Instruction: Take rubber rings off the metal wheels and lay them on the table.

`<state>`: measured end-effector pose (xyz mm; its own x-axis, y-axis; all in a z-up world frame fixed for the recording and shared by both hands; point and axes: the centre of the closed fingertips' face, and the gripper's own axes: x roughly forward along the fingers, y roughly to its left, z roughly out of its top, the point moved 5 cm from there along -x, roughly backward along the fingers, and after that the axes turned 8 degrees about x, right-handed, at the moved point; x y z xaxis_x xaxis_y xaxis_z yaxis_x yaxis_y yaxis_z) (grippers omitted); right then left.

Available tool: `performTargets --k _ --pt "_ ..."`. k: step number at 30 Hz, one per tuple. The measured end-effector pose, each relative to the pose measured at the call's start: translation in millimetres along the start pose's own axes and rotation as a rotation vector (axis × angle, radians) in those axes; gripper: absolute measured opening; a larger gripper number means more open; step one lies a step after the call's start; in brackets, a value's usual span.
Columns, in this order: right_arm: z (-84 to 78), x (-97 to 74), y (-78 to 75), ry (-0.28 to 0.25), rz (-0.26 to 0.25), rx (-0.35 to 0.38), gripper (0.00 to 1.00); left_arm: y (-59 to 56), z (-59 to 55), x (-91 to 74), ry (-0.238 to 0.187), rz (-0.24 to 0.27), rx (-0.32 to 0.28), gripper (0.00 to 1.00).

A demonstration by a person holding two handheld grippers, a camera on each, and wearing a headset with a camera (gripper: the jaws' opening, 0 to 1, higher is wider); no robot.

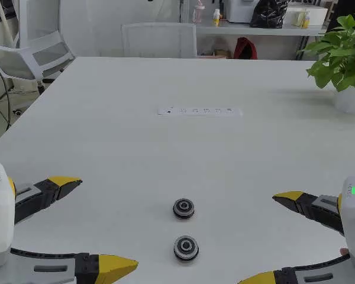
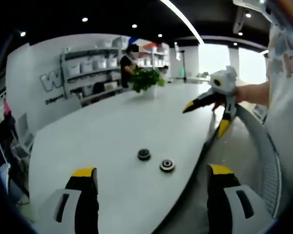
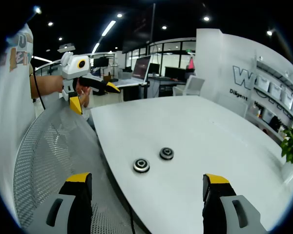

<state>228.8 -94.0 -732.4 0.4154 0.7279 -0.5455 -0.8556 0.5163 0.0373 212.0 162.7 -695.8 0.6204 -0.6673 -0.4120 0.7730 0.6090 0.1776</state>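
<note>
While left claw [image 1: 105, 222] and right claw [image 1: 259, 238] flank the near wheel [image 1: 186, 247], wide open, empty, one should pin it, one peel its ring [image 1: 176, 249].

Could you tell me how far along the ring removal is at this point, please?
Nothing looks done: the far wheel and near wheel, lying on the table, seem to wear their dark rubber rings. Nothing is in hand: left gripper and right gripper stand open, apart from both wheels. Both rings remain to remove.
</note>
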Motion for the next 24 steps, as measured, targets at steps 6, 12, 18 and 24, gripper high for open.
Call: performTargets --k 6,12,18,24 --pt "-1.5 -2.0 -1.5 0.004 0.002 0.005 0.96 1.7 2.4 2.7 0.000 0.002 -0.004 0.93" --pt "2.3 -0.8 -5.2 0.001 0.004 0.005 0.95 5.5 4.3 8.3 0.003 -0.002 0.000 0.92" --pt "2.4 2.4 -6.9 0.004 0.019 0.004 0.95 5.2 3.8 11.1 -0.001 -0.006 -0.007 0.92" --pt "0.5 3.4 -7.7 0.006 0.027 0.006 0.95 6.4 -1.6 8.6 0.010 0.002 -0.014 0.92"
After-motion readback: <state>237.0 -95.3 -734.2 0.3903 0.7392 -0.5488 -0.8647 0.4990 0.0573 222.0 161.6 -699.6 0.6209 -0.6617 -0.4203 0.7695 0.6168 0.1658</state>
